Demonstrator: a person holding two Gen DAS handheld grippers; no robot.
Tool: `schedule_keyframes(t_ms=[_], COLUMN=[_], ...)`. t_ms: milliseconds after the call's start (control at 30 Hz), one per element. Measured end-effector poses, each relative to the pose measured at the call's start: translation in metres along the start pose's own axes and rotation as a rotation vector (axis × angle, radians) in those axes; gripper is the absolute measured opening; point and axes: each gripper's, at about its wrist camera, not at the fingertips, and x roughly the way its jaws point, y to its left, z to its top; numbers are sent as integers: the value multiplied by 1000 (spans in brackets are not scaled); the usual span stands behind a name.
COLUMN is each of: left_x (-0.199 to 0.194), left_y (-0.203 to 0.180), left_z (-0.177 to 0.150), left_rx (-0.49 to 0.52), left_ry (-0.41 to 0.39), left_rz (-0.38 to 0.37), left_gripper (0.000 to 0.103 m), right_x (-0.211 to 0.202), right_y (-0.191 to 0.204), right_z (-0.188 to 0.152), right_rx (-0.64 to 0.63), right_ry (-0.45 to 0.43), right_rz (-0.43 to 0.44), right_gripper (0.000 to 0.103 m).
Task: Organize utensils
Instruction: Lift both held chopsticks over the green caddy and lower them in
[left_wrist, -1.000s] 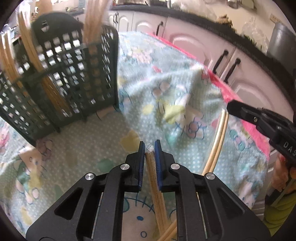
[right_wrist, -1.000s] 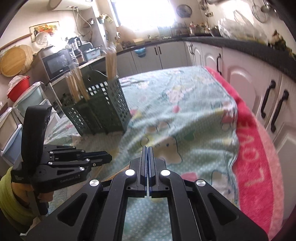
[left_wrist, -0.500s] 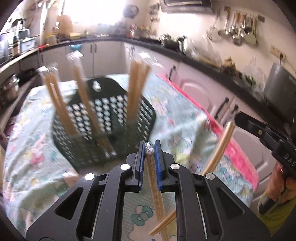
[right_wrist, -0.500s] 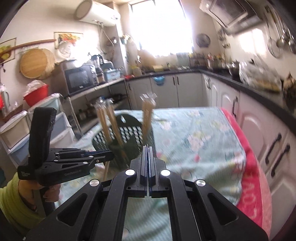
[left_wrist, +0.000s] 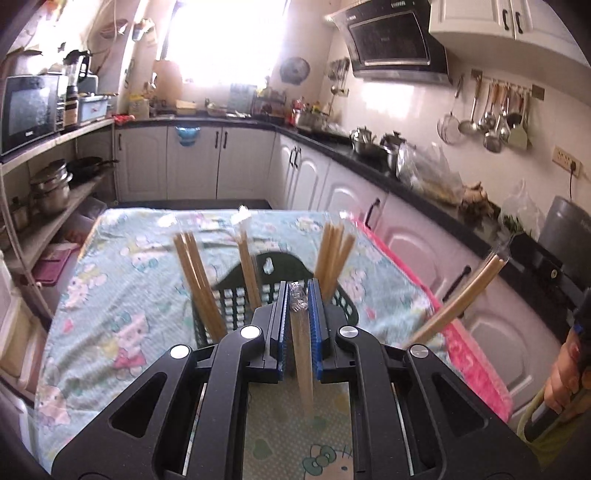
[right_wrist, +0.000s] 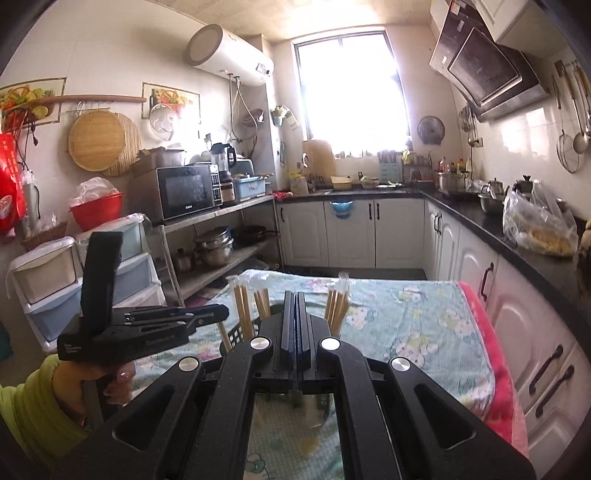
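Above bench's near edge: left tool (left_wrist: 298, 314) grips wrapped wooden chopstick pair (left_wrist: 301, 354); right tool (right_wrist: 296, 332) closed, empty. Dark green perforated plastic basket (left_wrist: 343, 308) mid-bench already holds three bundles; one pair left.

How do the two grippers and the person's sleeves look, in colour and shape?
Both grippers, left and right, are matte black with angular frames, silver round bolts and blue ribbed pads. White lettering marks the left one's side. The sleeve is yellow-green.
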Motion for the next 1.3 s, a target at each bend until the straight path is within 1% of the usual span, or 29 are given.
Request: schedule_keyframes(t_ms=[267,533,667,767,967,1133,1300], left_x=[-29,-56,-59,-61,-58,-48,-35], left_y=[3,6,16,22,31,39,47], left_z=[33,69,85,95,107,109,103], left_rx=[0,6,-17,-23,-24,-41,-48], left_ry=[-99,-199,-219,-243,-266,-259,-241], left_rz=[5,31,43,76,129,143,155], left_gripper=[7,7,7,7,7,7,7], right_x=[2,6,13,19,28,34,42], right_y=[1,10,16,16,16,15,13], right_z=[25,53,65,70,81,87,89], right_rx=[-1,-10,-21,-22,-35,-35,-33], right_ry=[-38,-92,-104,-106,-116,-131,-134], right_rz=[-9,20,29,23,9,12,24], right_gripper=[1,1,1,1,1,1,1])
